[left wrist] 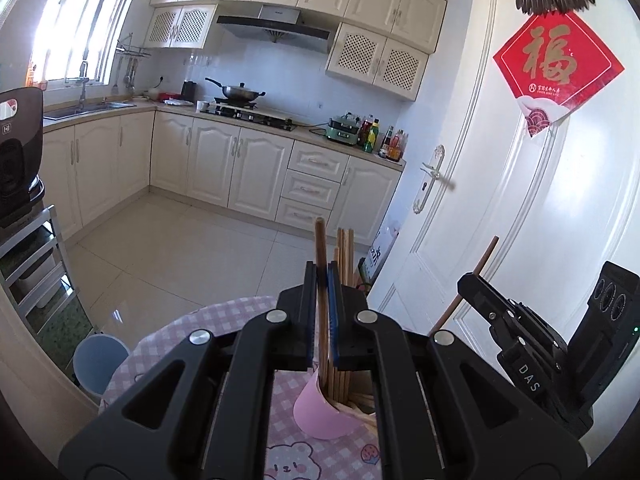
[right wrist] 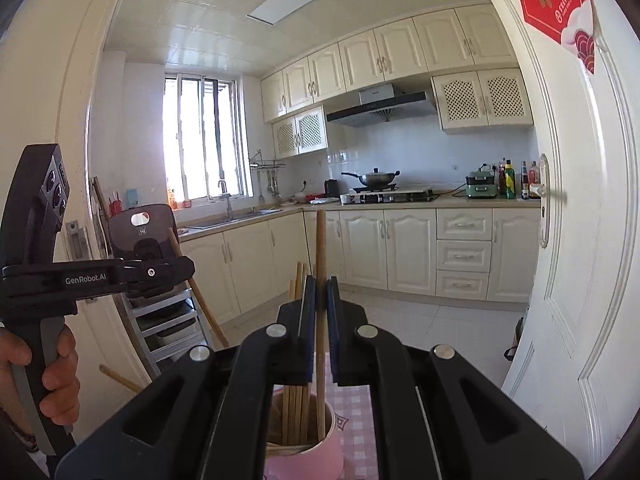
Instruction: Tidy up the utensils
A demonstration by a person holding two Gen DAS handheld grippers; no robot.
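Over the checked pink cloth of the surface [left wrist: 168, 344] I saw the pink cup [left wrist: 320, 416], a smooth round plastic holder with a pale inner rim, standing upright and packed with a bundle of wooden chopsticks [left wrist: 345, 248]. They were thin, straight, matt brown sticks, their tops rising side by side above the rim.

My left tongs [left wrist: 322, 276] were pressed together on a single chopstick [left wrist: 320, 240], darker and a little thicker than the bundle. It stood nearly upright between the blue ribbed pads, its top above the fingertips and its lower end reaching down to the mouth of the cup. From the right camera the same tongs appeared at the left edge, pointing sideways, with a hand [right wrist: 56, 372] wrapped round the grey handle below.

My right tongs [right wrist: 320, 284] were likewise pinching one chopstick [right wrist: 320, 240], held upright, with its lower end already inside the cup [right wrist: 320, 452] beside the other sticks [right wrist: 296, 408]. In the left view the right tongs [left wrist: 472, 284] sat to the right of the cup, tilted, with their stick slanting up and to the right past the white door [left wrist: 520, 208].

Both sets of black, hard plastic arms with round metal pins pointed slightly downward toward the cup.
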